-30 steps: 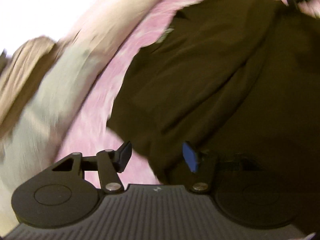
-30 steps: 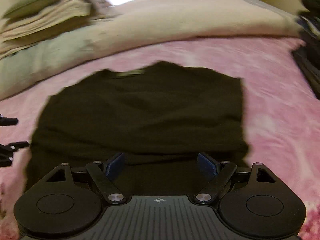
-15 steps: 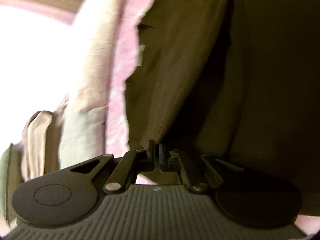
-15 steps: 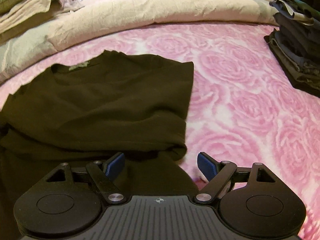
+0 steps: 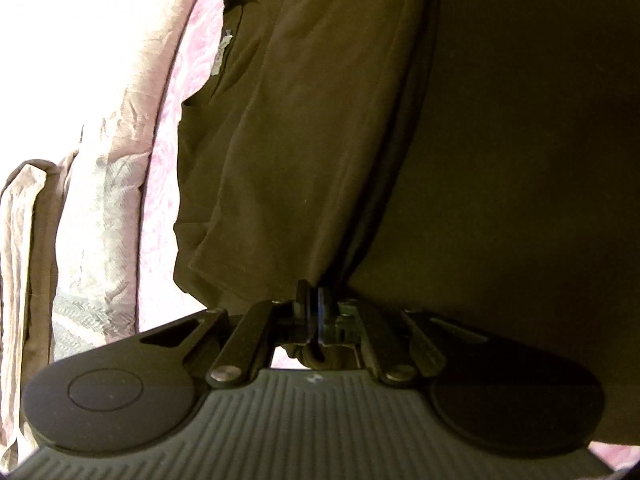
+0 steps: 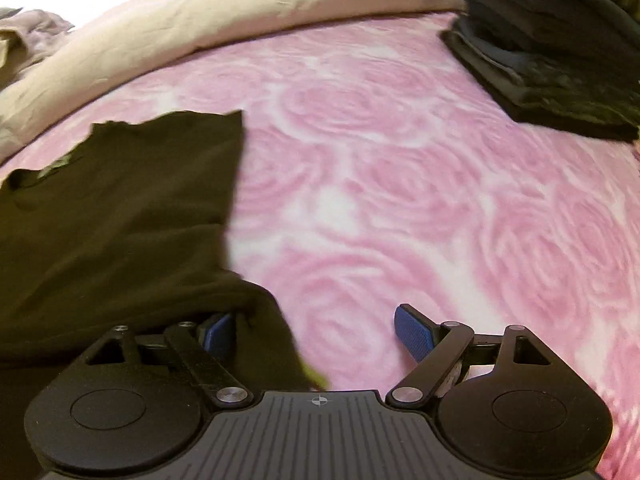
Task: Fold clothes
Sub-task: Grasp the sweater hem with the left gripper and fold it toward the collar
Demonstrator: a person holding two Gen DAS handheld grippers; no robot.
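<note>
A dark brown T-shirt [image 5: 312,128] lies on the pink rose-patterned bedspread [image 6: 400,200], with its neck label toward the pillows. My left gripper [image 5: 313,308] is shut on a fold of the shirt's fabric at its near edge and holds it lifted. In the right wrist view the shirt [image 6: 120,208] fills the left side. My right gripper [image 6: 312,328] is open. Its left finger sits under the shirt's near right corner, its right finger over bare bedspread.
A stack of folded dark clothes [image 6: 560,52] lies at the far right of the bed. A beige duvet [image 6: 240,12] runs along the far edge. More folded beige bedding [image 5: 24,248] lies at the left.
My left gripper has closed on the shirt's edge and lifted it. My right gripper has moved right, to the shirt's right corner, and stayed open.
</note>
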